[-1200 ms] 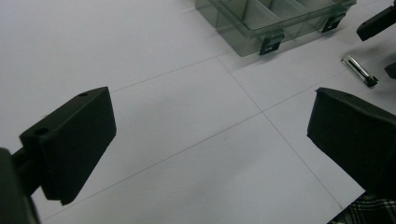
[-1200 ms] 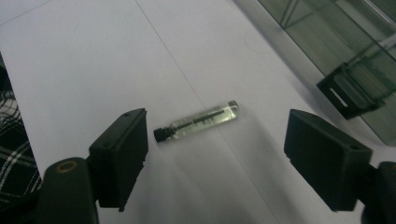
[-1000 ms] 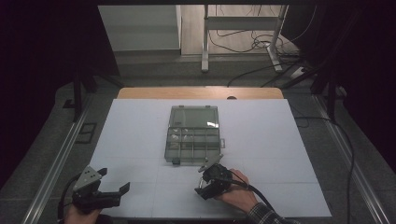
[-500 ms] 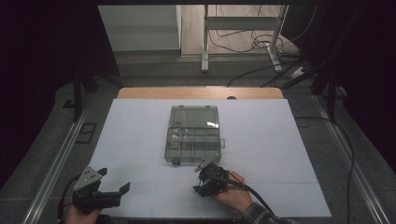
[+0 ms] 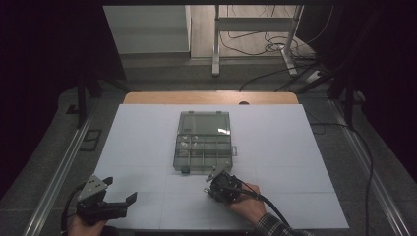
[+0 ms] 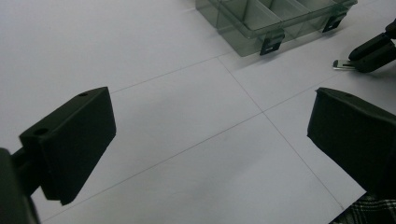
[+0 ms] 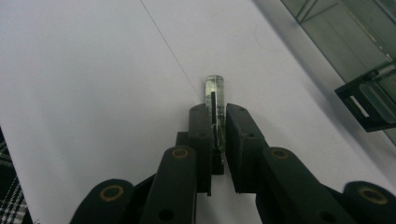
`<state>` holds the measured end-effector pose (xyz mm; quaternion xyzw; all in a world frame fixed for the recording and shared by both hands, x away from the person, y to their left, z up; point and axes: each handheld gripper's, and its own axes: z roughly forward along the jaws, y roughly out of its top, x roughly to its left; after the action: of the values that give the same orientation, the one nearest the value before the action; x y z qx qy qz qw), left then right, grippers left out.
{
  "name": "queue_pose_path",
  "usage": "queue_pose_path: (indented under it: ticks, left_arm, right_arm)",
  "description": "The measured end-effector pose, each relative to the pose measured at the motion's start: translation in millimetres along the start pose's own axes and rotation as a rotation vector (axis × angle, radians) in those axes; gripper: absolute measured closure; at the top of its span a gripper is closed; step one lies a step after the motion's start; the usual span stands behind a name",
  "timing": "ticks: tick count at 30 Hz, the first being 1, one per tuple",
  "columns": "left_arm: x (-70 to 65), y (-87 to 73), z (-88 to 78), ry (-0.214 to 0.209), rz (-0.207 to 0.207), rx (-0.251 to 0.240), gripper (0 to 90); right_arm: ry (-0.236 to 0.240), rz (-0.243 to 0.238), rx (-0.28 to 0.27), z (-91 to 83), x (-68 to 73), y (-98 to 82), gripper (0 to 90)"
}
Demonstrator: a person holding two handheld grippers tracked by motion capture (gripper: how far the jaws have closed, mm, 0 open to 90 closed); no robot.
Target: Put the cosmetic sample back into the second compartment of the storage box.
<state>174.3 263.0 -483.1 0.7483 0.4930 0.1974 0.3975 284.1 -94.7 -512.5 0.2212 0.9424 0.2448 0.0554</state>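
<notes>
A clear plastic compartment box (image 5: 204, 142) lies in the middle of the white table, its lid folded back. Just in front of it, my right gripper (image 5: 214, 175) rests low over the table in a person's hand. In the right gripper view its jaws (image 7: 217, 114) have just been closing and are shut on a small clear piece (image 7: 215, 93) with a dark strip inside, which sticks out past the fingertips. My left gripper (image 5: 119, 189) sits at the front left, open, with nothing between its pads (image 6: 79, 135). The left gripper view also shows the right gripper's tip and the small clear piece (image 6: 342, 64).
The box's near edge and black latches (image 6: 273, 43) lie close to the right gripper, and one latch (image 7: 369, 105) is at the right of its view. Bare white table (image 5: 147, 147) spreads left of the box. A plaid sleeve (image 5: 275, 227) enters at the bottom.
The right gripper's jaws have drawn together on the small clear piece. Both hands have stayed where they were, and the box has not moved.
</notes>
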Motion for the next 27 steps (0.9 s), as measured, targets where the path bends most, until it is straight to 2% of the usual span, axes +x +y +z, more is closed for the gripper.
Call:
queue_pose_path:
  ticks: [5, 10, 22, 24, 27]
  left_arm:
    - [-0.1, 0.2, 0.2, -0.001, 0.000, 0.001, 1.6]
    - [0.0, 0.3, 0.5, -0.001, 0.000, 0.003, 1.6]
    - [-0.3, 0.6, 1.1, -0.003, 0.003, 0.008, 1.7]
    - [-0.4, 0.6, 1.2, -0.003, 0.005, 0.009, 1.7]
    - [-0.4, 0.7, 1.3, -0.003, 0.005, 0.009, 1.7]
  right_arm:
    - [0.013, -0.023, -0.010, -0.3, -1.4, -1.1, 81.1]
    - [0.025, -0.002, -0.026, -1.9, -3.5, -1.1, 81.2]
    - [0.025, -0.020, -0.072, -10.1, -7.6, 0.6, 81.2]
    - [0.029, 0.002, -0.089, -12.4, -9.8, 1.2, 81.2]
    - [0.033, 0.008, -0.102, -16.0, -13.6, 2.1, 81.2]
